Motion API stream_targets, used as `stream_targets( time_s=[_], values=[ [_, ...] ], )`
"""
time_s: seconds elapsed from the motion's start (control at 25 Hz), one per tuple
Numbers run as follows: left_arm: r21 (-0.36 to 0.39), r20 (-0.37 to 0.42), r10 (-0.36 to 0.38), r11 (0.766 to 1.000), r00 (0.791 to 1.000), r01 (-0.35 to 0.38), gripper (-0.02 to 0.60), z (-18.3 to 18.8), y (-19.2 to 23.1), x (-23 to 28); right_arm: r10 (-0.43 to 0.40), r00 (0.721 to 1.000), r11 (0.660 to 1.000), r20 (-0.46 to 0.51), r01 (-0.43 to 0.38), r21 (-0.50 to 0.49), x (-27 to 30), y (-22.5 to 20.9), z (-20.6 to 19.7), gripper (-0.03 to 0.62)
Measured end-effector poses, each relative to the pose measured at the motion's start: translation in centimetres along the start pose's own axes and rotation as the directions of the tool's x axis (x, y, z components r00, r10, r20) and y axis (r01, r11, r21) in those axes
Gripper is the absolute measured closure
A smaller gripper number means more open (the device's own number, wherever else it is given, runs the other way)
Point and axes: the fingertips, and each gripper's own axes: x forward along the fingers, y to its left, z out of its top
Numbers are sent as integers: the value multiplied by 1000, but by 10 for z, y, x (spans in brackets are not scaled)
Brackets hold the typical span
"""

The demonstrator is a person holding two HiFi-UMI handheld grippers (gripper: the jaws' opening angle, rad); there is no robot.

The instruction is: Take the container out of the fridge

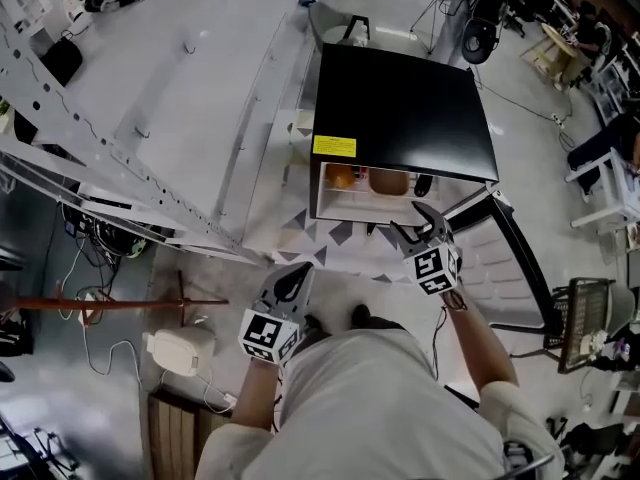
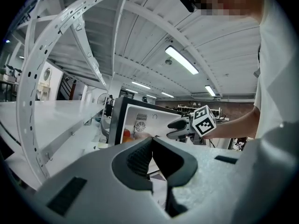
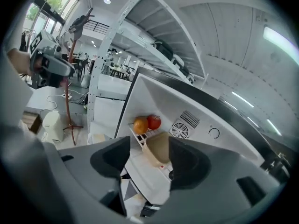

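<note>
A black mini fridge stands on the floor with its door swung open to the right. On its wire shelf sits a tan container, with an orange to its left. In the right gripper view the container shows beside the orange and a red fruit. My right gripper hangs just in front of the fridge opening. Its jaws are open, with nothing between them, and point at the container without touching it. My left gripper hangs lower and to the left, shut and empty.
A white metal shelving rack runs along the left of the fridge. On the floor at the lower left lie a white appliance, cables and a red stand. A wire basket and chairs stand to the right. The person's shoes are just before the fridge.
</note>
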Motion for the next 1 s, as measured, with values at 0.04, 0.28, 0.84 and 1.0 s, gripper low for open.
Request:
stream_targets(
  time_s=[0.04, 0.28, 0.84, 1.0],
  values=[
    [-4, 4, 10, 1000, 1000, -10, 577, 0, 0, 1, 3, 1000, 1000, -12, -4, -18, 7, 0, -3, 319],
    [-37, 19, 72, 997, 997, -71, 577, -4, 1, 10, 44, 997, 992, -64, -51, -113, 43, -1, -21, 280],
    [-87, 12, 198, 977, 980, -197, 577, -14, 9, 3, 48, 983, 943, -179, -104, -317, 122, 3, -59, 206],
    [-104, 3, 233, 967, 972, -231, 577, -21, 10, -4, 17, 981, 913, -193, -94, -397, 141, 2, -67, 197]
  ],
)
